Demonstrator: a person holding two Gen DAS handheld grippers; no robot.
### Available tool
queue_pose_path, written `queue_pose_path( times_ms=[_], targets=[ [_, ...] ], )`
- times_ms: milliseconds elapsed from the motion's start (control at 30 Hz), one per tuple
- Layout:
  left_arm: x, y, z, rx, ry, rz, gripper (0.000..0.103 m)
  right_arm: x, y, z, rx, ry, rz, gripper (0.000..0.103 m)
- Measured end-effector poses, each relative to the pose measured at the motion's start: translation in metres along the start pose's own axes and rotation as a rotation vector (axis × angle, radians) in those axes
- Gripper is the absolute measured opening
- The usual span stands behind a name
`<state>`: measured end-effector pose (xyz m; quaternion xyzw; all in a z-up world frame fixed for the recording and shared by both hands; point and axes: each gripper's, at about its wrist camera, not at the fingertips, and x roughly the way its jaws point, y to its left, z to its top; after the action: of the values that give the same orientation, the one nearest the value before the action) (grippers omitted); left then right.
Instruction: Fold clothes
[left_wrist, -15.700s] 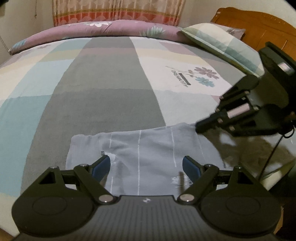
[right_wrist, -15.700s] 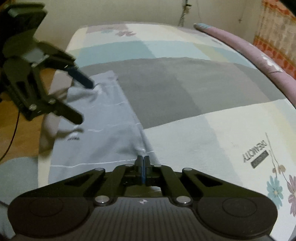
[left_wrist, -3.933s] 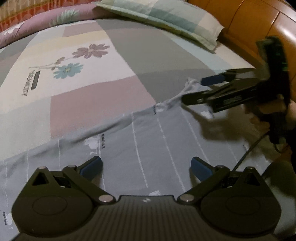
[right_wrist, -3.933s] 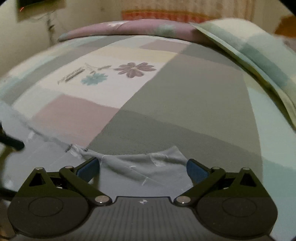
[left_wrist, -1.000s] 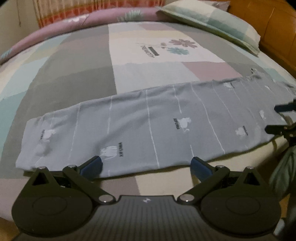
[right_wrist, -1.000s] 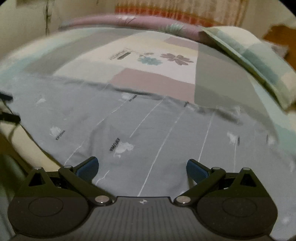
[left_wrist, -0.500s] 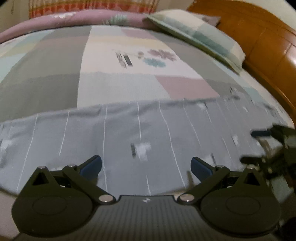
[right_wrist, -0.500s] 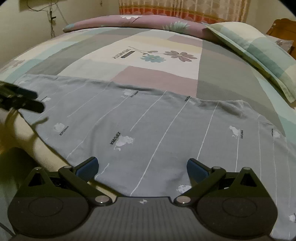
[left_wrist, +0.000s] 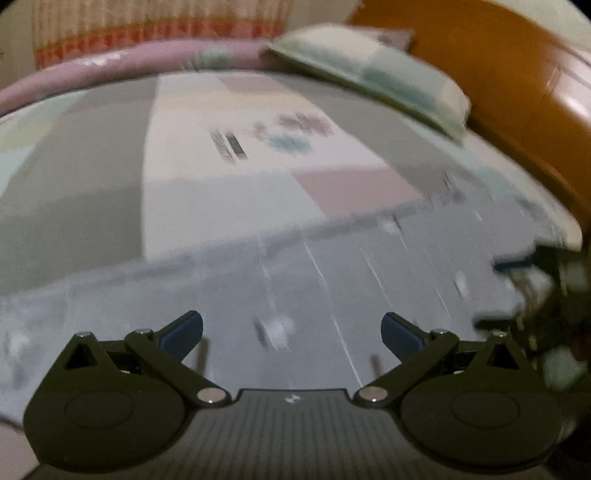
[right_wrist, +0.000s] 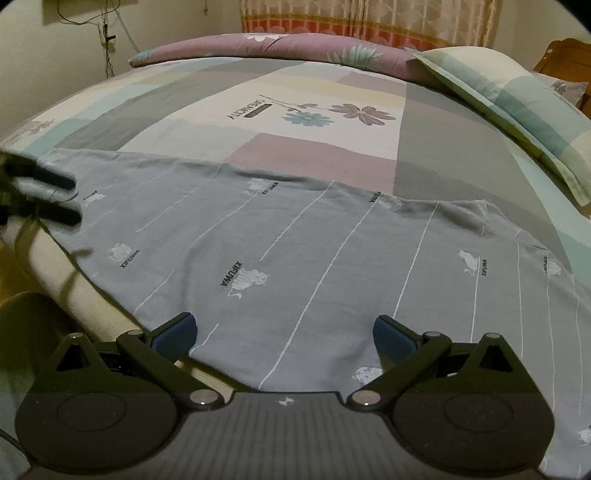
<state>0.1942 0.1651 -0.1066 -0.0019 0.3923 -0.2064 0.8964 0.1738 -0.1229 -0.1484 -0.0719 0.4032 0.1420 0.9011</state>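
On the bed (right_wrist: 436, 147) lies a soft, limp grey garment (right_wrist: 295, 251). Both the left gripper (left_wrist: 291, 332) and right gripper (right_wrist: 282, 334) have their jaws wide, empty. Best pinched at an edge or corner.

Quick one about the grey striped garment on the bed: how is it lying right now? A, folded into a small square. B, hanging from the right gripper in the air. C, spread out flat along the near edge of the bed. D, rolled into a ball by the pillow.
C: the grey striped garment lies spread flat along the near edge of the bed, while the right gripper is open and holds nothing.
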Motion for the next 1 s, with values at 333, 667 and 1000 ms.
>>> queue_pose_path(
  times_ms=[333, 667, 1000],
  targets=[
    [0.04, 0.053, 0.022, -0.193, -0.054, -0.011, 0.102, 0.001, 0.001, 0.001, 0.003, 0.008, -0.006, 0.103],
    [-0.02, 0.06, -0.024, -0.164, -0.101, 0.118, 0.102, 0.002, 0.002, 0.002, 0.012, 0.014, -0.018, 0.103],
    [-0.055, 0.092, -0.046, -0.274, -0.158, 0.172, 0.102, 0.002, 0.004, 0.003, 0.023, 0.025, -0.029, 0.103]
  ],
)
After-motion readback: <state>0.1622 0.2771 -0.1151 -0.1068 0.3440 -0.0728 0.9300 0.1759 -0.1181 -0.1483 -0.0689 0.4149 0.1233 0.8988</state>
